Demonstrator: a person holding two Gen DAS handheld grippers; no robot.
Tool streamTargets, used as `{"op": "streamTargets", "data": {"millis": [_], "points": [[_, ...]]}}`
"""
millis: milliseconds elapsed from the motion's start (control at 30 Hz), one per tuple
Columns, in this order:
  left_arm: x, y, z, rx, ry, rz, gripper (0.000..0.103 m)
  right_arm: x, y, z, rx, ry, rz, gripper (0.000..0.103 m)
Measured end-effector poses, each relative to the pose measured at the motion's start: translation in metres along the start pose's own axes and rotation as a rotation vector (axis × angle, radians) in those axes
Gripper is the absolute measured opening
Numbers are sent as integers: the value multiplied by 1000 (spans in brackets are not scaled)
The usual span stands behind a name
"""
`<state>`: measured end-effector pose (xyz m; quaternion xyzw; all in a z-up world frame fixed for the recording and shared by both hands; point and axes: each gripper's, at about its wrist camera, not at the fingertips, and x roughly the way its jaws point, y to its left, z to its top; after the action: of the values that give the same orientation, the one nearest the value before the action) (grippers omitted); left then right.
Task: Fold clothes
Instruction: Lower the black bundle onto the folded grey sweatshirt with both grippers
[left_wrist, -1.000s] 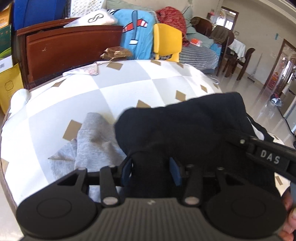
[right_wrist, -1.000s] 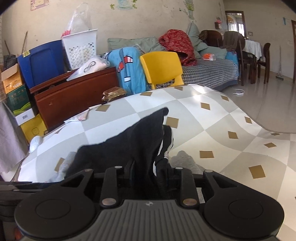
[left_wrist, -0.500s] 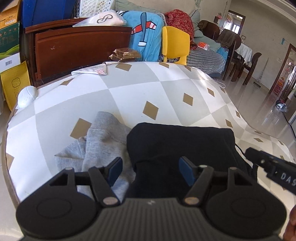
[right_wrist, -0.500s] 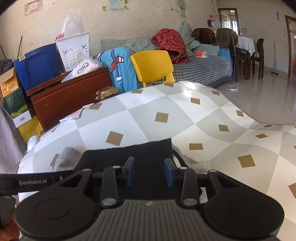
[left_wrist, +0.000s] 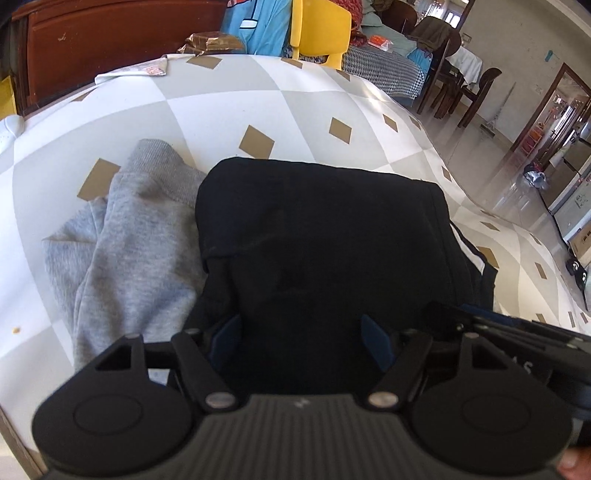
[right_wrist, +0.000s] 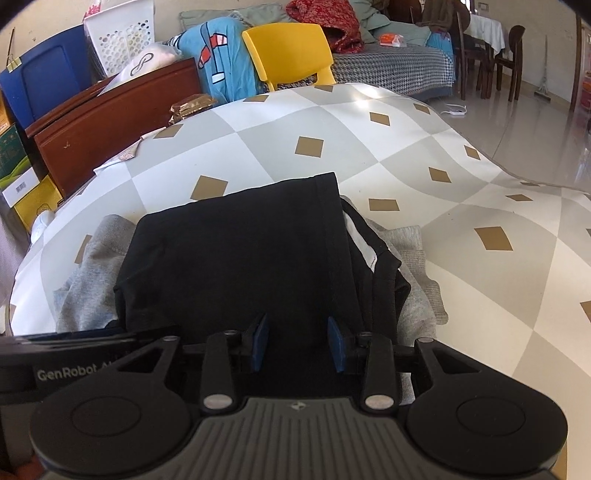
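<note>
Black garment (left_wrist: 317, 236) dropped flat onto table (left_wrist: 229, 99).

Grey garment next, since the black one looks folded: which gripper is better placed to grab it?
Probably the left gripper. Its jaws have just been opening and stand open over the black garment, and most of the grey garment bunches on its side. The right gripper sees only edges.

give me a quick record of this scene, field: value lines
surface: table with grey, white and tan diamond cloth
black garment: folded, lying on the table
grey garment: crumpled, partly under the black one
left gripper: jaws just opened, pads clear of the cloth
right gripper: open over the black garment
behind: yellow chair
</note>
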<state>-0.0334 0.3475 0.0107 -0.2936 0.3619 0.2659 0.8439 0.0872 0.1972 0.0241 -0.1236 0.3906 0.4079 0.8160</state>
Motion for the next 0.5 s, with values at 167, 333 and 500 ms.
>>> {"op": "streamTargets", "data": {"millis": [167,333,500], "points": [[-2,1,-2,-23,11,-2,78,-21,3,-2,0,5,-9,37],[-18,-13,-9,-2,9,28,94,-47,2,-9,-2,20,-47,39],[-36,-27,-23,52,8,97,103,-73,-4,-20,26,45,-59,40]]}}
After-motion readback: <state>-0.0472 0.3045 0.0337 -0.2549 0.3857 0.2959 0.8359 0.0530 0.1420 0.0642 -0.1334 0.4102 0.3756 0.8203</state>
